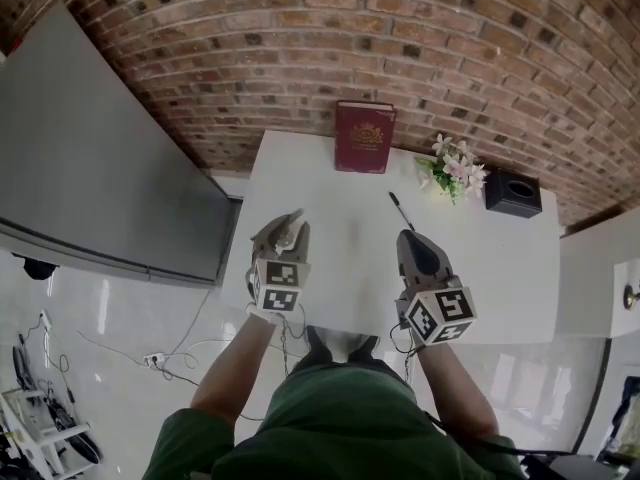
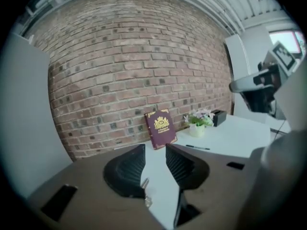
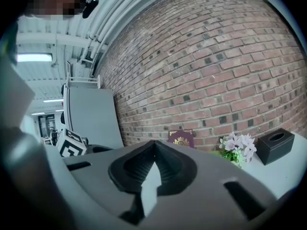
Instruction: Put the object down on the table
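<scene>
Over the white table [image 1: 340,268] my left gripper [image 1: 290,218] stands open, with a clear gap between its ribbed pads [image 2: 133,164]. A small silvery metal object, like a key [image 2: 144,184], shows low in that gap, close by the left pad, and neither pad presses on it. It also glints between the jaws as the key [image 1: 288,232] in the head view. Whether it rests on the table I cannot tell. My right gripper [image 1: 408,236] hovers to the right above the table, its jaws meeting at the tips with nothing between them [image 3: 154,143].
A maroon book [image 1: 364,136] leans on the brick wall at the table's far edge. A black pen [image 1: 401,211] lies mid-table. A flower pot [image 1: 455,173] and a black tissue box [image 1: 513,192] stand at the back right. A large grey panel [image 1: 90,168] is left of the table.
</scene>
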A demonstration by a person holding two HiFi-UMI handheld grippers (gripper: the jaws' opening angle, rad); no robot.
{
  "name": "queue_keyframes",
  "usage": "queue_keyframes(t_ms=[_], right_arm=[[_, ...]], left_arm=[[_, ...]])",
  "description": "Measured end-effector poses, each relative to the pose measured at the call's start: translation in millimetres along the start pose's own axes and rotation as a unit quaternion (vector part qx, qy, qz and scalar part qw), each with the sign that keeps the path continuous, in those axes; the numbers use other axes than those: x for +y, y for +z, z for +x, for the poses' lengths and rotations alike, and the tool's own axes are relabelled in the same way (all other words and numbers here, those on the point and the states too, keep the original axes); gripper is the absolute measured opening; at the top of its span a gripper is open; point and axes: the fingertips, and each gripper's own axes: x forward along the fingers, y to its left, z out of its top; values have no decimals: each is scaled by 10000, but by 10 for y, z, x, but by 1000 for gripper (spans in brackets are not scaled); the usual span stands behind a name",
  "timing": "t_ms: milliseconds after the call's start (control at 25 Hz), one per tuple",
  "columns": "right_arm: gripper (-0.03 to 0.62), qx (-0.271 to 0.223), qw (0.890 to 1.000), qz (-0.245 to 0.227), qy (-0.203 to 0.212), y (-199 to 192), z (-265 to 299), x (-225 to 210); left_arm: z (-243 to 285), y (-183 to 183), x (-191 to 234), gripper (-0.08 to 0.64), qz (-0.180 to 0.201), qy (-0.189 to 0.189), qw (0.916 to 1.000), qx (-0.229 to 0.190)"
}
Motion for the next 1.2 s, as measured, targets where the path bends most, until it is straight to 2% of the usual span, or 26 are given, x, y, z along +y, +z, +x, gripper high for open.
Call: queue_keyframes(t_ms=[160,320,520,1200], right_arm=[[3,-212,9997,-108,65,190,13,40],[3,-441,9984,-296,183,413,-15,134],[3,-719,9961,-475,204,676,-65,211],[3,-1345,9847,-1088,189,1217,-294,342]], left_arm=[[-224,477,-10,106,-349,-93,9976,-599],[-460,858,-22,53,-391,-222,9938,-1013],[-682,1249,31,34,-544,-291,9875,-1447],[-996,1777,15,11,-416,-364,9734,-2223]])
